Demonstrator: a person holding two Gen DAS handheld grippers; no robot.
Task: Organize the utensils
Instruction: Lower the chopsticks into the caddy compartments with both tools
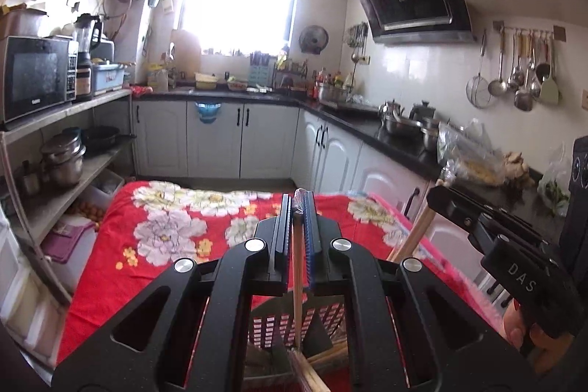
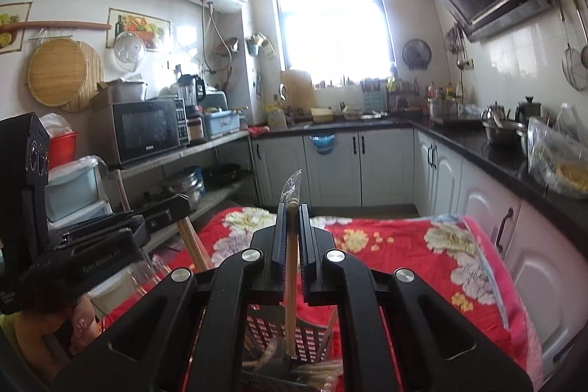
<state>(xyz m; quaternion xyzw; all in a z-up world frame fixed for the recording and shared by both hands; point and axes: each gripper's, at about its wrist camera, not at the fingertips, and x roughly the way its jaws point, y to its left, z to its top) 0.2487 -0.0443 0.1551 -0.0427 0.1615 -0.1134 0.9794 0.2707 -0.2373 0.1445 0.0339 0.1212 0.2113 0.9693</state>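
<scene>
Left hand-held gripper (image 1: 297, 208) clamped on a wooden chopstick (image 1: 297, 285), pads pressed to it from both sides, stick running near upright between them with its lower end down in a slotted basket (image 1: 270, 324) right under the jaws. Top end of that stick sits in a clear wrapper poking just above the fingertips. Right hand-held gripper (image 2: 293, 221) same story: clamped on a second chopstick (image 2: 290, 292), upright, lower end inside the same basket (image 2: 264, 327), clear wrapper tip (image 2: 292, 186) standing above the pads. More chopsticks (image 1: 316, 373) lie bundled in the basket bottom, some in wrappers. Basket sits on the desk, which is covered by a red flowered cloth (image 1: 165, 230); basket is at the near edge, the rest of the cloth ahead is open. In the left view the right tool comes in from the right edge, held by a hand (image 1: 522, 329), its chopstick hanging beside the desk's right edge. In the right view the left tool comes in from the left edge, near the shelf rack (image 2: 205, 153) with the microwave (image 2: 145, 129). Both tools close side by side over the basket, not touching. Desk's far edge faces white cabinets (image 1: 217, 138) under a black worktop; narrow floor strip between. Right side of the desk runs close along the cabinet doors, tight there
</scene>
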